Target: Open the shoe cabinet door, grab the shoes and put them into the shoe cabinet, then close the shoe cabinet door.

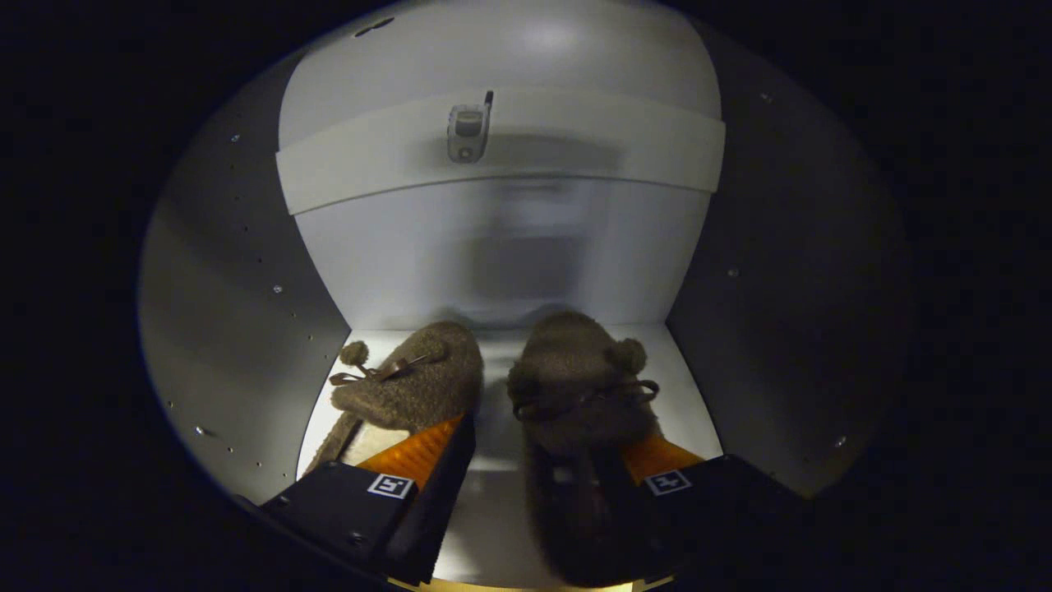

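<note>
Two brown fuzzy slippers with small pom-poms and bows rest side by side on the white floor (pixel 496 510) of the shoe cabinet, toes toward the back wall (pixel 493 263). My gripper (pixel 534 464) reaches into the cabinet with its fingers spread wide. The left slipper (pixel 411 386) lies at the left fingertip, which pokes into its opening. The right slipper (pixel 575 386) has its heel between the fingers, against the right finger. A strip of bare floor separates that heel from the left finger, so nothing is pinched.
A white shelf front (pixel 575 156) crosses above, carrying a small metal fitting (pixel 468 131). Grey side walls (pixel 238 312) with rows of peg holes close in on both sides, leaving little room beside the slippers.
</note>
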`<state>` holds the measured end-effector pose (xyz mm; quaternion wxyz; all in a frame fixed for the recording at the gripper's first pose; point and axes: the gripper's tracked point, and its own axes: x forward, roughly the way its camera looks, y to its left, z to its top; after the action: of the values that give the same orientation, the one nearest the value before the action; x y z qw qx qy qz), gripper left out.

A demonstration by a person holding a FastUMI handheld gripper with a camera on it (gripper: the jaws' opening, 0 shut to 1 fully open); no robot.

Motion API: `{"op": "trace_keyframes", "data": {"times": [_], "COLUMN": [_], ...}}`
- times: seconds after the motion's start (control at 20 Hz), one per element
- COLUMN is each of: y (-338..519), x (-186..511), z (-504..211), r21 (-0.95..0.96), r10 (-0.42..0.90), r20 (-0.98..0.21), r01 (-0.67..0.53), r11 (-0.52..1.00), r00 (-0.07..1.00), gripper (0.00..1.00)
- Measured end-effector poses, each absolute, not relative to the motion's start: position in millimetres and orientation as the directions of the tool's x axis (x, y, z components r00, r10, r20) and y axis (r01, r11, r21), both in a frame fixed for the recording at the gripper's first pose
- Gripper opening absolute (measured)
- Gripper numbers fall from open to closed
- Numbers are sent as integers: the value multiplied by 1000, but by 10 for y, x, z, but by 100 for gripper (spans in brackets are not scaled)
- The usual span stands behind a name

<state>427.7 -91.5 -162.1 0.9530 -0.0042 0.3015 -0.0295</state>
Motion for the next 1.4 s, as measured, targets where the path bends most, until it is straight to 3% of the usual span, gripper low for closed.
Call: {"op": "trace_keyframes", "data": {"times": [0.35, 0.75, 1.0, 1.4], "y": [-837, -355, -253, -454], "x": [3691, 2271, 1330, 30], "z": [-893, 120, 360, 533], "r21": [-29, 7, 6, 41], "r10": [-74, 4, 4, 65], "r20": [-417, -144, -62, -47], "r01": [68, -3, -4, -63], "r11": [997, 1000, 1000, 997], "r00": [906, 990, 998, 997], "gripper": [85, 98, 98, 97]}}
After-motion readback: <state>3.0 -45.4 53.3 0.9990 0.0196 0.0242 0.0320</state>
